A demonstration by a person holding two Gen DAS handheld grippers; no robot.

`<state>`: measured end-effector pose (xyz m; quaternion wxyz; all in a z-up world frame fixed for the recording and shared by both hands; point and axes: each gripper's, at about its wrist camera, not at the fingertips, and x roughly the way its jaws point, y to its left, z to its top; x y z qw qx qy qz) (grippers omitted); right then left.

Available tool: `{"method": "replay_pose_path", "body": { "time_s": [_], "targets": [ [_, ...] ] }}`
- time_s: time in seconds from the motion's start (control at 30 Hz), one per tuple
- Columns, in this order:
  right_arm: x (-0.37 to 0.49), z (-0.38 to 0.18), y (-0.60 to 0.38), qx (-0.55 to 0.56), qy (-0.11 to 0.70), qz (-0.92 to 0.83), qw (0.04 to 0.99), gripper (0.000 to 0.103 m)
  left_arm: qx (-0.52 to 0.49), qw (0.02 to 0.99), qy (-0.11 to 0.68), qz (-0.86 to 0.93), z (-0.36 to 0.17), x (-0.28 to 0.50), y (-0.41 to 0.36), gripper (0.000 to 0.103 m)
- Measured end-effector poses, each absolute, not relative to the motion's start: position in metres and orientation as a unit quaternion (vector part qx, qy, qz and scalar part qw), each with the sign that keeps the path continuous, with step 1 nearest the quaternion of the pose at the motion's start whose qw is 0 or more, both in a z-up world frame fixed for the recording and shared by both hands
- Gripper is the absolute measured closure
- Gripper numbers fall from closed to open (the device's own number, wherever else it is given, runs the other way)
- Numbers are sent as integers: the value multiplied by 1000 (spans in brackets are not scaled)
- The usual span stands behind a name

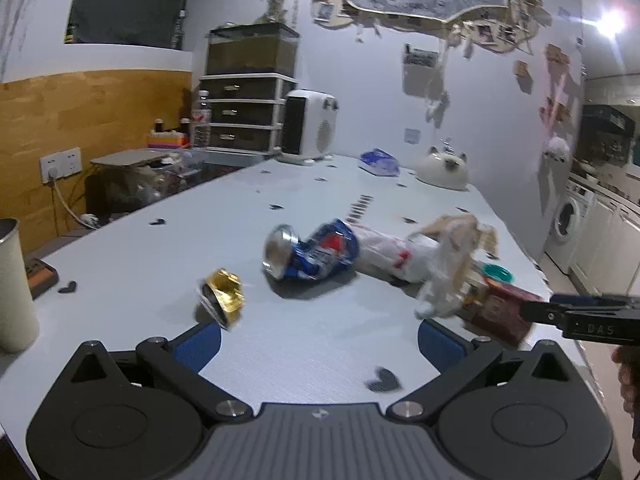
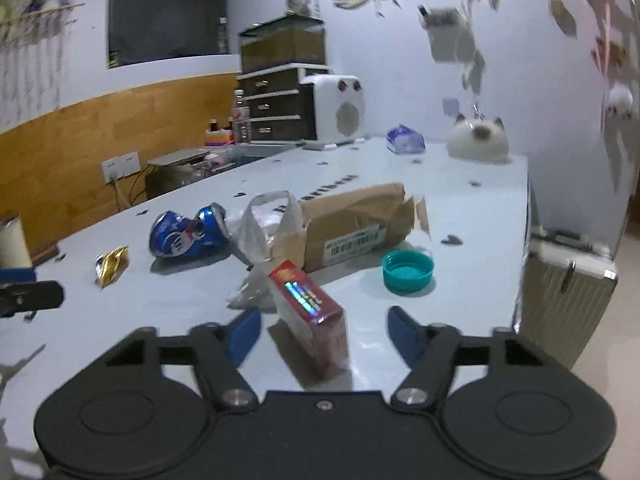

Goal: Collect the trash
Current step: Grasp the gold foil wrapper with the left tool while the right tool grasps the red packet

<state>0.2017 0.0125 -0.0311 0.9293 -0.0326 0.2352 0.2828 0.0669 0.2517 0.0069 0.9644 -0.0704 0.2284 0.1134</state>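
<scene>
Blurred red box (image 2: 310,308) stands between right gripper (image 2: 322,334) fingers, contact unclear.

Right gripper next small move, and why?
Probably close the right gripper on the red box. The box stands on the table between its blue fingers, with gaps on both sides, so nothing is gripped yet.

On the bench (image 2: 460,200): one crushed blue can (image 2: 188,232), one gold foil wrapper (image 2: 112,264), one clear plastic bag (image 2: 260,232), one brown paper parcel (image 2: 356,220), one red carton (image 2: 312,312), one teal bottle cap (image 2: 408,270). At twelve o'clock, one blue-and-white packet (image 2: 405,140) and one cat-shaped ornament (image 2: 478,138).
</scene>
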Motion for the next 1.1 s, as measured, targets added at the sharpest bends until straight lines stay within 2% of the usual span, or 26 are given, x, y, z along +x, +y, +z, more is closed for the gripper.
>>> {"method": "replay_pose_path", "body": {
  "time_s": [0.07, 0.17, 0.3, 0.43, 0.67, 0.8, 0.87, 0.93, 0.97, 1.0, 1.1],
  "targets": [
    [210, -34, 15, -11, 247, 283, 927, 70, -73, 962, 230, 126, 6, 74, 262, 0],
    [212, -35, 11, 17, 262, 285, 922, 79, -73, 959, 233, 146, 3, 86, 278, 0],
    [204, -33, -8, 96, 307, 308, 895, 79, -79, 953, 241, 168, -4, 104, 297, 0],
    [190, -43, -34, 215, 384, 356, 824, 79, -104, 944, 250, 191, -8, 127, 314, 3],
    [153, -53, -46, 227, 416, 376, 796, 77, -107, 933, 263, 221, -16, 156, 323, 13],
    [146, -56, -52, 206, 409, 348, 818, 75, -99, 928, 272, 233, -22, 165, 324, 25],
    [147, -54, -56, 191, 401, 326, 835, 74, -95, 927, 279, 233, -26, 167, 323, 35],
    [145, -52, -56, 167, 389, 312, 851, 74, -94, 925, 285, 231, -31, 167, 324, 55],
    [143, -50, -56, 153, 381, 308, 858, 72, -97, 925, 287, 229, -31, 167, 325, 60],
    [141, -47, -58, 138, 371, 305, 866, 71, -98, 927, 284, 225, -31, 165, 325, 60],
    [132, -42, -57, 99, 339, 303, 885, 57, -95, 932, 287, 198, -31, 158, 319, 60]
  ]
}}
